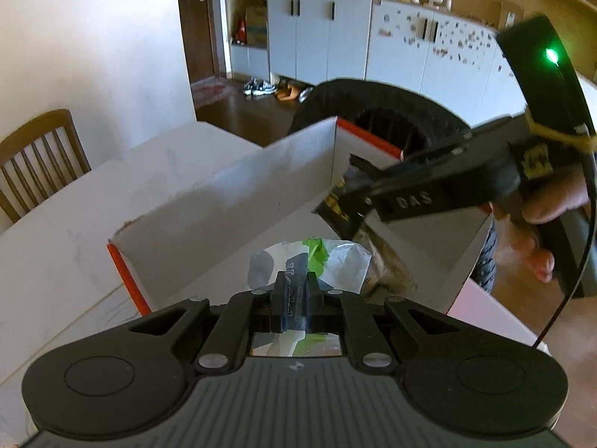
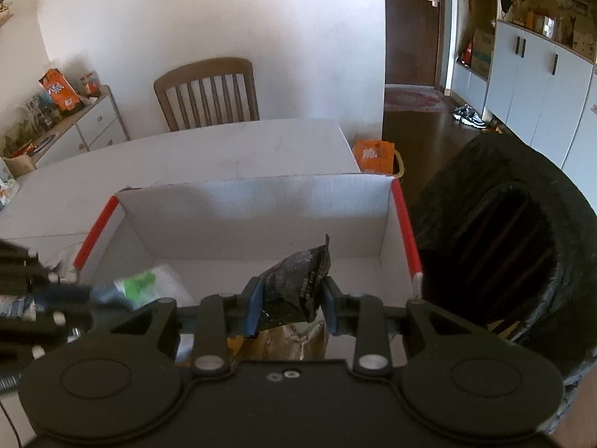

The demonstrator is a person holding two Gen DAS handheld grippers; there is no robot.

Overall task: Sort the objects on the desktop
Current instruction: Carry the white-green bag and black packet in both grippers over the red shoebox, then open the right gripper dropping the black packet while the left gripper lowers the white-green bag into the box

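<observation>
Left wrist view: white table (image 1: 67, 231) carries an open white cardboard box (image 1: 238, 201) with orange-red edge strips. A black bin (image 1: 377, 100) with dark slats inside stands beyond the box's far corner.

Both grippers point steeply down over the box.

Right gripper (image 1: 345, 201) enters from the right of this view, angled down-left across the box opening. A bare hand (image 1: 537, 224) wraps its handle; a green LED is lit on the housing, and a yellow band sits around the body. Raised letters on its side read "DAS". It grasps a dark snack packet (image 1: 341, 207) with gold print, hanging over the box interior. Packet text is too blurred to read.

Left gripper (image 1: 294, 295) sits at bottom centre, jaws clenched tight on a thin white plastic wrapper (image 1: 335, 261) with green and grey-blue patches. Wrapper hangs above the box floor, just beside the dark packet. Dark lettering on it is partly hidden by the fingers, not legible.

Right wrist view: same box (image 2: 261, 201) seen square-on, bin (image 2: 503, 246) to its right, wooden chair (image 2: 209, 93) behind the table. Blue pads (image 2: 252, 304) pinch the crumpled dark packet (image 2: 298, 283) from both sides; pale print on it is unreadable. Left gripper (image 2: 112, 295) comes in from the left edge, blurred, with the white-and-green wrapper (image 2: 149, 283) at its tip over the box's left half.

An orange bag (image 2: 375, 155) with white lettering stands on the floor past the table corner; text can't be made out.
</observation>
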